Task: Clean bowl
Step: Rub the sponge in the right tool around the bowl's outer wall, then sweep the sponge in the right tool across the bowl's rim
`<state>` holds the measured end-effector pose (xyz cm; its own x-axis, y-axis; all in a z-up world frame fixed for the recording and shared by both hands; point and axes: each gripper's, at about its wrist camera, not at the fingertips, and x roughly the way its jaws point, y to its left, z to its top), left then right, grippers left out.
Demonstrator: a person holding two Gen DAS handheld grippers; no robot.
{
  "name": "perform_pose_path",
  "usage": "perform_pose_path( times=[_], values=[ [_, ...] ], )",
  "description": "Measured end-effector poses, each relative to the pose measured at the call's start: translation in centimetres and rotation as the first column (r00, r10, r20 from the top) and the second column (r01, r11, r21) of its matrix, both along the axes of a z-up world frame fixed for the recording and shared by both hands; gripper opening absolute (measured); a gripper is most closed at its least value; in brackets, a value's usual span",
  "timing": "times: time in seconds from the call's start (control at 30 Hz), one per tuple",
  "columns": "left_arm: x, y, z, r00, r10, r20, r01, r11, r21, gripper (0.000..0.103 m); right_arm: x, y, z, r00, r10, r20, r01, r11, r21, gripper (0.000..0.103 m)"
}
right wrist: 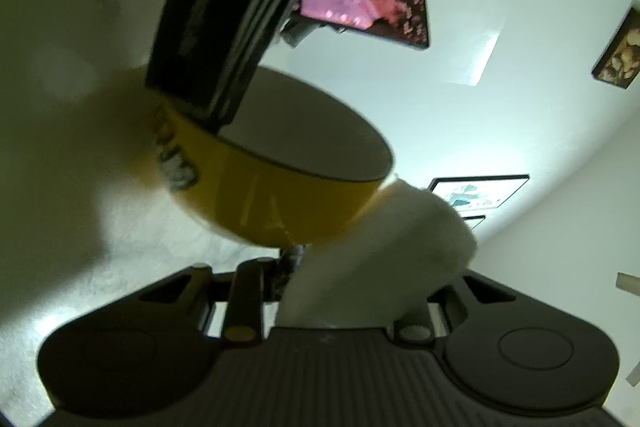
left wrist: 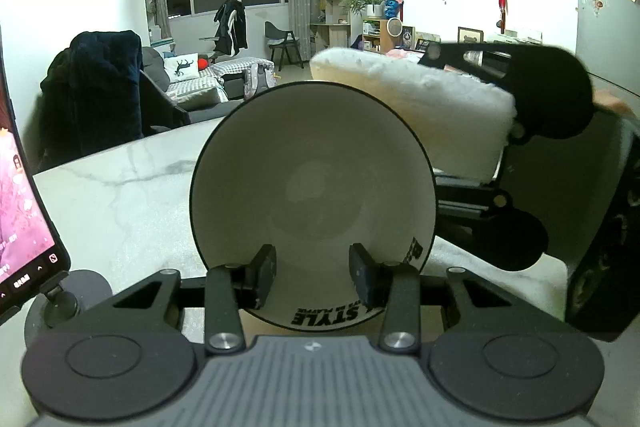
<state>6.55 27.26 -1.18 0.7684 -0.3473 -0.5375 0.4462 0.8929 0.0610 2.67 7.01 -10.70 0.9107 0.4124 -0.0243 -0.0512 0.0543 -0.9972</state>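
**One bowl clamped on edge, one fluffy cloth at its rim**

One round bowl (left wrist: 312, 183) is all the left gripper (left wrist: 312, 277) carries: its two dark pads (left wrist: 264, 277) stand partly closed and clamp the bowl's lower rim, one on each side of the wall, so the bowl is tipped up on edge above the marble table (left wrist: 120, 195), its mouth facing the left wrist camera. Nothing lies inside it; the inner surface is smooth, pale and glazed, with a thin dark line around the lip. The outer wall is glossy yellow (right wrist: 280, 203) with bold printed letters, "STYLE" readable upside down at the bottom edge.

Just right of the bowl, a thick white cloth (left wrist: 420, 107), soft and fuzzy like plush microfibre, is folded into a blocky pad. It sits between the black fingers of the right gripper (left wrist: 516, 163), which reaches in from the table's right side. From the right wrist view the cloth (right wrist: 380, 255) fills the gap between the jaws and touches the bowl's outer rim; that view is blurred, so I cannot tell whether the pads press the cloth or merely stand wide around it.

At the table's left edge a tablet (left wrist: 24, 219) with a glowing pink screen leans on a stand. The tabletop is white stone with grey veins.
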Motion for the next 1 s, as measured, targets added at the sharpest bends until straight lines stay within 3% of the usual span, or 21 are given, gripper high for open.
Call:
perform_pose_path(
  times=[0.17, 0.3, 0.53, 0.73, 1.0],
  values=[
    [0.0, 0.2, 0.1, 1.000, 0.003, -0.012, -0.003, 1.000, -0.020, 0.041, 0.4, 0.5, 0.4, 1.000, 0.000, -0.030, 0.000, 1.000, 0.011, 0.027],
    [0.4, 0.7, 0.1, 0.997, 0.019, -0.079, -0.030, 0.990, -0.137, 0.036, 0.2, 0.5, 0.9, 0.999, 0.024, -0.042, -0.022, 0.999, 0.047, 0.027],
    [-0.2, 0.5, 0.5, 0.994, 0.018, -0.107, -0.041, 0.976, -0.213, 0.029, -0.4, -0.3, 2.0, 0.992, 0.083, -0.093, -0.077, 0.995, 0.067, 0.026],
    [-1.7, -2.4, 1.0, 0.997, -0.039, -0.063, 0.026, 0.981, -0.194, 0.003, -1.2, -1.7, 2.3, 0.987, 0.108, -0.121, -0.104, 0.994, 0.033, 0.023],
    [-2.7, -6.2, 1.3, 0.995, -0.091, -0.036, 0.082, 0.974, -0.210, 0.000, -1.8, -3.3, 2.9, 0.990, 0.059, -0.124, -0.058, 0.998, 0.016, 0.022]
  ],
)
